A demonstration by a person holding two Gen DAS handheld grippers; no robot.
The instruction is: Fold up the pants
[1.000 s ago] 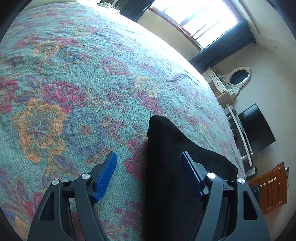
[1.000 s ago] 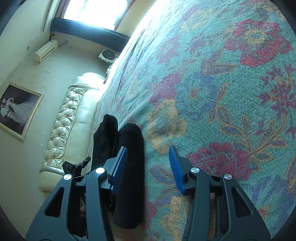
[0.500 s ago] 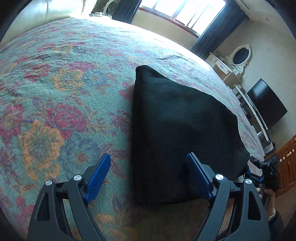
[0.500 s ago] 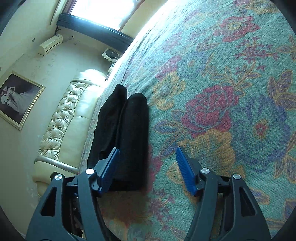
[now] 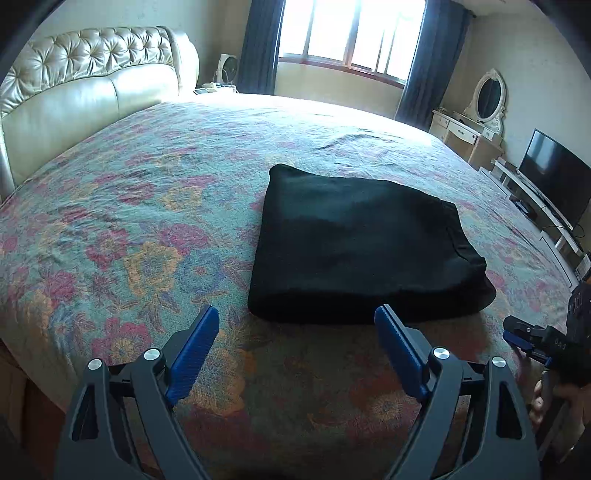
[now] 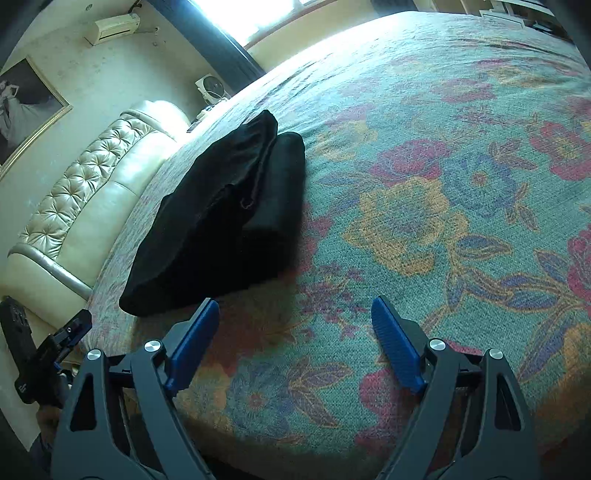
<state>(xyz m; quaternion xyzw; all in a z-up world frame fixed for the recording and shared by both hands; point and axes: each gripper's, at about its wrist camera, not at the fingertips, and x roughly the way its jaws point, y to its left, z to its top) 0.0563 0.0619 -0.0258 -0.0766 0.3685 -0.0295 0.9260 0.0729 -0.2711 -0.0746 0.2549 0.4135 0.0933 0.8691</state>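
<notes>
Nearest in the left wrist view, the left gripper stands with its jaws wide apart and nothing between the blue pads; the bare floral bedspread shows in the gap. The right gripper is likewise spread wide, its jaws having just been opening, with only bedspread between its pads. Just beyond the left gripper's tips lie the folded black pants, a flat dark stack resting on the bedspread, its near edge close to the tips but not touching them, sitting slightly to the right of the gap's middle. From the right wrist view the pants lie ahead and to the left of the jaws, clear of them, showing layered folds along their side. At the right edge of the left view the other gripper appears beside the bed, apart from the pants, held in a hand. Farther off are a cream tufted headboard, a window with dark curtains, a vanity mirror and a television
</notes>
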